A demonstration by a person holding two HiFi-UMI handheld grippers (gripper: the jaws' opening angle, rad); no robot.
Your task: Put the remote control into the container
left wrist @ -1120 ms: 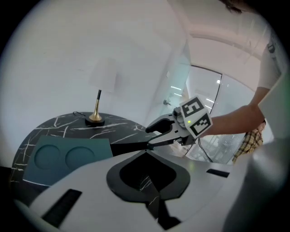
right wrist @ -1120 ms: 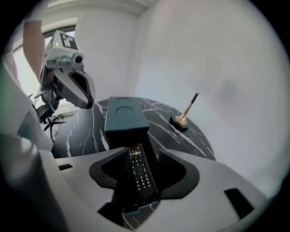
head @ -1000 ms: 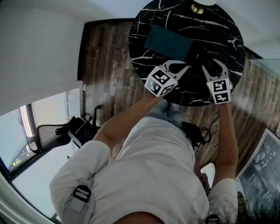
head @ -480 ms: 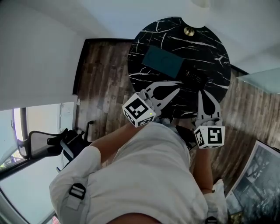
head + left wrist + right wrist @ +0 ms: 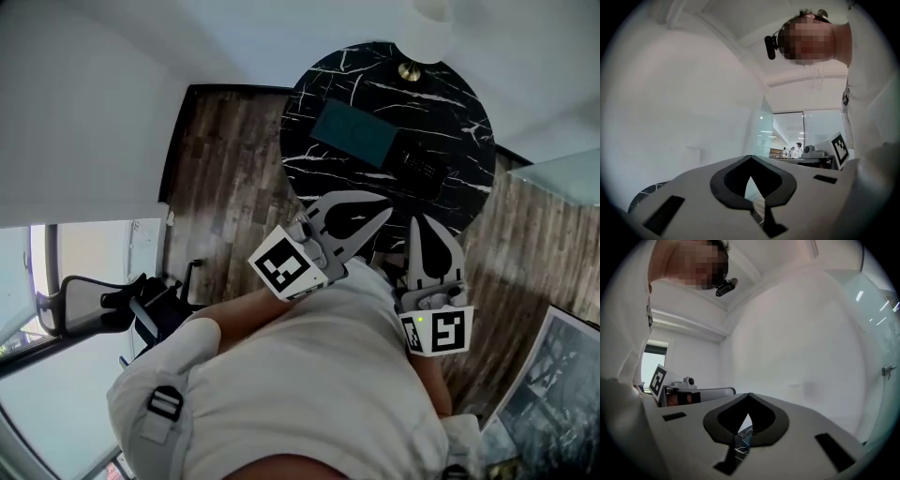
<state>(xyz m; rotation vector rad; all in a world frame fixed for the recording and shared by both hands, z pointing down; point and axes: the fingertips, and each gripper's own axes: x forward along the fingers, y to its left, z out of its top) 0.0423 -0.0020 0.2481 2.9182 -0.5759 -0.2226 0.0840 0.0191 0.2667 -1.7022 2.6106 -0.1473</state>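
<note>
Quick update: both claws are up off the table now and pulled in close to the person's chest. A second ago they were down at the near edge of the round black marble table with white veins (image 5: 459, 112), with the right gripper (image 5: 423, 223) spread wide right by the slim black remote control (image 5: 419, 161). Since then it has snapped closed and come up with nothing in it. Its own view shows the two jaws meeting at the tips, with only a sliver of marble visible through the gap behind them. Same story for the left gripper (image 5: 380, 210): jaws together, nothing between them, pointing out across the room.

The remote hasn't budged. It's lying flat on the marble just beside the right end of the dark teal rectangular container (image 5: 354, 134), not in it. It's tiny from this high up, so I can't say whether it touches the container's edge or sits just clear of it.

My read for the task: the grab didn't happen, or got called off. Nothing's been moved, so the whole job is still to do. The right claw looks like the nearer one. It'd need to open again, go back down and close across the remote's narrow sides before carrying it over the container's rim.
</note>
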